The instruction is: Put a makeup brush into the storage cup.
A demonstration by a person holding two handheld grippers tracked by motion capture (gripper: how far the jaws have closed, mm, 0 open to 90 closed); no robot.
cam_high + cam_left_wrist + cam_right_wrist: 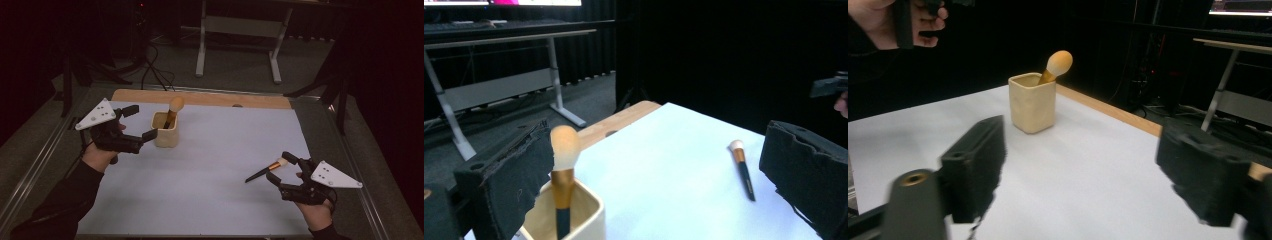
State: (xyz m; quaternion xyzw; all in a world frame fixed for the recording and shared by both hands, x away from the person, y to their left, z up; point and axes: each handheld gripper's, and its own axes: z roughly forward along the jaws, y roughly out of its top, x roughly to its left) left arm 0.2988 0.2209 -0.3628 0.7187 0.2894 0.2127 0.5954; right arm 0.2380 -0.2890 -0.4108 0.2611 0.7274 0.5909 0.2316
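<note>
In the high view, the left gripper [141, 123] sits at the left of the frame, held by a hand [100, 155] whose dark sleeve runs in from the lower left corner. Its jaws point rightward and stand spread, one above and one below the near side of the cream cup [165, 129], holding nothing. The right gripper [281, 167] is at the lower right, gripped by a hand [317, 210] rising from the bottom edge; its jaws aim up and to the left, spread wide, with the head of the loose brush [265, 169] lying between them or just beside them; whether they touch it I cannot tell.

The cup stands upright in the upper left part of the white sheet [210, 150]. It is squarish with rounded corners, thick-walled and matt, like glazed ceramic. In it stands one brush [173, 110], leaning toward the far side, its rounded tan bristle head above the rim, a gold ferrule below, a dark handle down inside.

The loose brush lies flat on the sheet, right of centre, well apart from the cup. It is thin, with a black tapering handle, a copper-coloured band and a small pale tip.

In the left gripper view, the cup [574, 215] sits at the bottom left beside the ragged foam pad of one jaw, and the loose brush [742, 167] lies to the right. A wooden strip [200, 97] edges the sheet's far side.
</note>
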